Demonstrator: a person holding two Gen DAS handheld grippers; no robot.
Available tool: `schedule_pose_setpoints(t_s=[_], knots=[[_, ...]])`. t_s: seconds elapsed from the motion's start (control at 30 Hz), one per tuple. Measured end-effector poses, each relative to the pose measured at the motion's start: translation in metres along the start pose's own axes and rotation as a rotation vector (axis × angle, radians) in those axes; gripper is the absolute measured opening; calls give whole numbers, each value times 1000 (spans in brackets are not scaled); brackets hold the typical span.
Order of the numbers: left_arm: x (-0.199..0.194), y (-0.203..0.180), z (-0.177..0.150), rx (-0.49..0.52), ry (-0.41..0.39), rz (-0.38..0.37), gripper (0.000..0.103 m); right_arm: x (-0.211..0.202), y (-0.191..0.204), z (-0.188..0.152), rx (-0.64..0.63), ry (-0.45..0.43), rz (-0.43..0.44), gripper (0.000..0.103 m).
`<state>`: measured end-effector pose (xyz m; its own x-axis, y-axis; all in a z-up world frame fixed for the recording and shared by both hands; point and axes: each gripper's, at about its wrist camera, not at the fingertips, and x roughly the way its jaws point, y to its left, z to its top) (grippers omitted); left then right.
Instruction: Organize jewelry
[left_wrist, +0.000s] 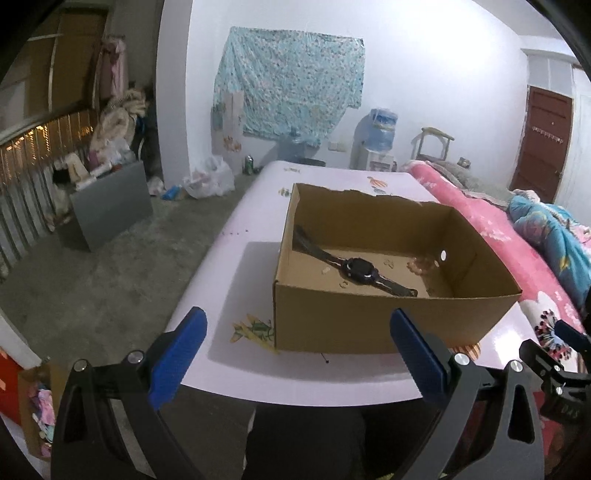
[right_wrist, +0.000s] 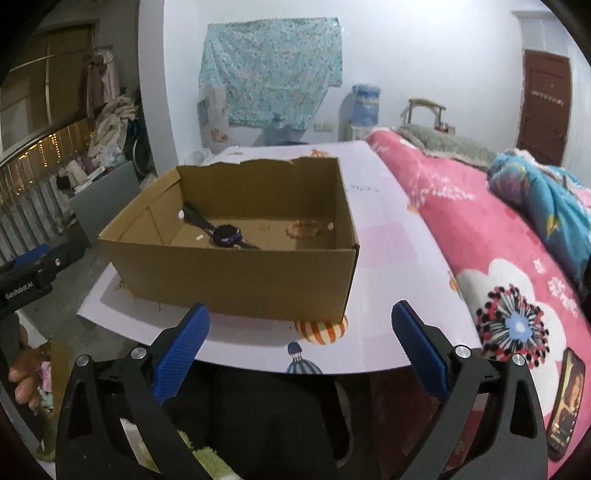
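An open cardboard box (left_wrist: 369, 321) (right_wrist: 236, 273) stands on the white table (left_wrist: 236, 266) (right_wrist: 384, 258). Inside lie a dark wristwatch (left_wrist: 360, 275) (right_wrist: 227, 236), a pale pink bead bracelet (left_wrist: 423, 265) (right_wrist: 303, 229) and several small pale pieces (left_wrist: 325, 270). My left gripper (left_wrist: 297, 345) is open and empty, held before the box's near wall. My right gripper (right_wrist: 301, 341) is open and empty, near the table's front edge, below the box. Each gripper shows at the edge of the other's view.
A bed with a pink flowered quilt (right_wrist: 480, 258) (left_wrist: 491, 240) runs along the table's right side. A phone (right_wrist: 567, 402) lies on the quilt. A grey panel (left_wrist: 107, 206) and clutter stand on the floor at left. A water dispenser (left_wrist: 376, 144) stands by the back wall.
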<state>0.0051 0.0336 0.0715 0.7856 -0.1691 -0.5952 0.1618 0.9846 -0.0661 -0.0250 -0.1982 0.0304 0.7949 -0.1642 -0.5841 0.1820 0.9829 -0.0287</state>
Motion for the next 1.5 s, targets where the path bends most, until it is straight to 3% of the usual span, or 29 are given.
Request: schedule_pose_setpoints(t_s=[0.17,0.27,0.6,1.5], knots=[[7,-11,-2,-3,19,-17,97,5,2,-2,7,30,6,95],[21,-18,-4,-2,89,-14,97,13,-1,-3,35,73,16,95],[45,-43,-12,65,194,58,97,29,-9,-3,92,144,13,95],[61,-49,-21,96,262,88,97,41,-7,4,117,191,38,95]])
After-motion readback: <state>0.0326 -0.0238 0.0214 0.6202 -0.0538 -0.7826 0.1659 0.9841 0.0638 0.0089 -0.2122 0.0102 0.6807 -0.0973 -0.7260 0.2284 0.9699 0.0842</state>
